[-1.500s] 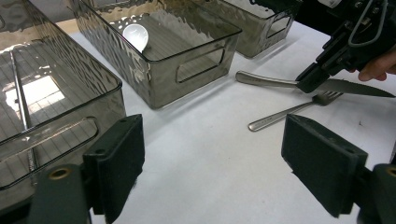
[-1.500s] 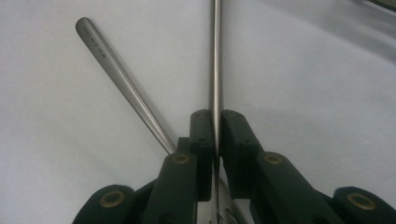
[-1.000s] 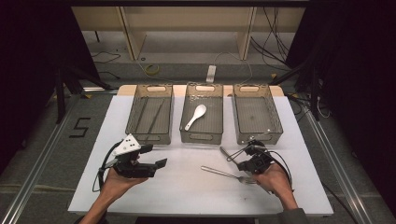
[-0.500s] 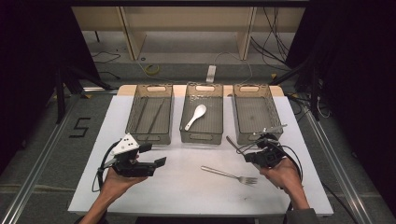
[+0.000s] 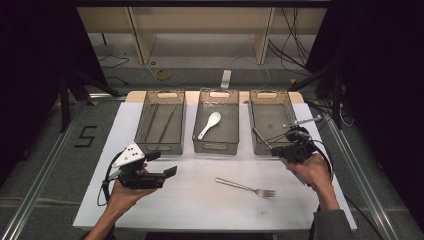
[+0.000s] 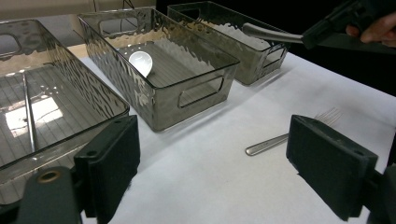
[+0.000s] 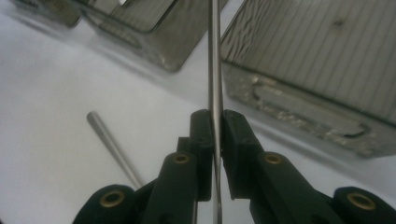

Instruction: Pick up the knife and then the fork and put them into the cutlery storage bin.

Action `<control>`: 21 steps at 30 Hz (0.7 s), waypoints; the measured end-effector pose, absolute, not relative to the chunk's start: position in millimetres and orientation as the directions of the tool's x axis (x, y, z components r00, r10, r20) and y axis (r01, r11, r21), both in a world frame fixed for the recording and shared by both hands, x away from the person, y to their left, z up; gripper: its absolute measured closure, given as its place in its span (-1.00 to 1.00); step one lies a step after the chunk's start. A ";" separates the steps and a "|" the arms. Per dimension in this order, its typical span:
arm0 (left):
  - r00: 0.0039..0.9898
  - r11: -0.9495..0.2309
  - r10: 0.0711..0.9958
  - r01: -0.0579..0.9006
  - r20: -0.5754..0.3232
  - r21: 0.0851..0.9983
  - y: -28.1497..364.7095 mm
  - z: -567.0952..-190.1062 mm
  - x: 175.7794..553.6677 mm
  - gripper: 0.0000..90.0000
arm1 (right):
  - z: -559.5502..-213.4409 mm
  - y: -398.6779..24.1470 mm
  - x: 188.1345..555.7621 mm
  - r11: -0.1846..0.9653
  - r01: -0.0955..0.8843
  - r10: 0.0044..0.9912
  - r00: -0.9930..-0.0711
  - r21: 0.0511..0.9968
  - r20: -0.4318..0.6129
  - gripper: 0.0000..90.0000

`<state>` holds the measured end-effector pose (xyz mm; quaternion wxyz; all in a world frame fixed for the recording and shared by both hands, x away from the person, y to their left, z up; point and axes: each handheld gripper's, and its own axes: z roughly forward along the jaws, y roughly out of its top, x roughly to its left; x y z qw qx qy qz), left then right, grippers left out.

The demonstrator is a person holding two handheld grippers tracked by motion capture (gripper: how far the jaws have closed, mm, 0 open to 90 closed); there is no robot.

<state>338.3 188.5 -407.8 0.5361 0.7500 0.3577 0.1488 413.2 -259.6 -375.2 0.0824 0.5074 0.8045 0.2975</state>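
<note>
Shiny metal fork (image 5: 246,186); rippled smoky plastic bins (image 5: 216,120).

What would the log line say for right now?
right tool: shut on metal utensil, raised at right bin | left tool: open, nothing held | fork: on table

Left claw (image 6: 212,172) wide open over the white tabletop (image 6: 210,186), fork (image 6: 280,137) between its jaws, white spoon (image 6: 140,63) in the middle tray (image 6: 196,88)

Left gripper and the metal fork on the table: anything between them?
No. In the high view, bare white table cover separates the left gripper from the silver metal fork; the left gripper view shows the same.
</note>
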 end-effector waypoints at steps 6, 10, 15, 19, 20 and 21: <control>0.697 -0.160 0.697 0.377 -0.166 0.912 189.7 -407.7 337.8 -0.64 | -366.5 -268.6 438.4 0.266 0.777 0.886 -0.430 0.571 0.172 0.86; 0.696 -0.162 0.698 0.383 -0.169 0.910 193.0 -408.3 334.9 -0.64 | -364.3 -273.8 453.9 0.239 0.780 0.900 -0.402 0.579 0.171 0.86; 0.691 -0.152 0.702 0.385 -0.175 0.910 196.2 -408.3 331.3 -0.64 | -364.6 -275.8 472.7 0.224 0.786 0.911 -0.378 0.576 0.162 0.86; 0.687 -0.150 0.705 0.386 -0.176 0.910 198.6 -408.2 329.0 -0.64 | -364.2 -274.4 486.4 0.207 0.790 0.918 -0.360 0.577 0.164 0.86; 0.687 -0.148 0.705 0.383 -0.174 0.912 198.8 -408.2 328.4 -0.64 | -363.7 -273.7 489.8 0.204 0.793 0.921 -0.354 0.574 0.161 0.86; 0.688 -0.148 0.705 0.382 -0.174 0.912 199.0 -408.1 328.0 -0.64 | -363.4 -273.1 493.2 0.203 0.794 0.923 -0.351 0.573 0.159 0.86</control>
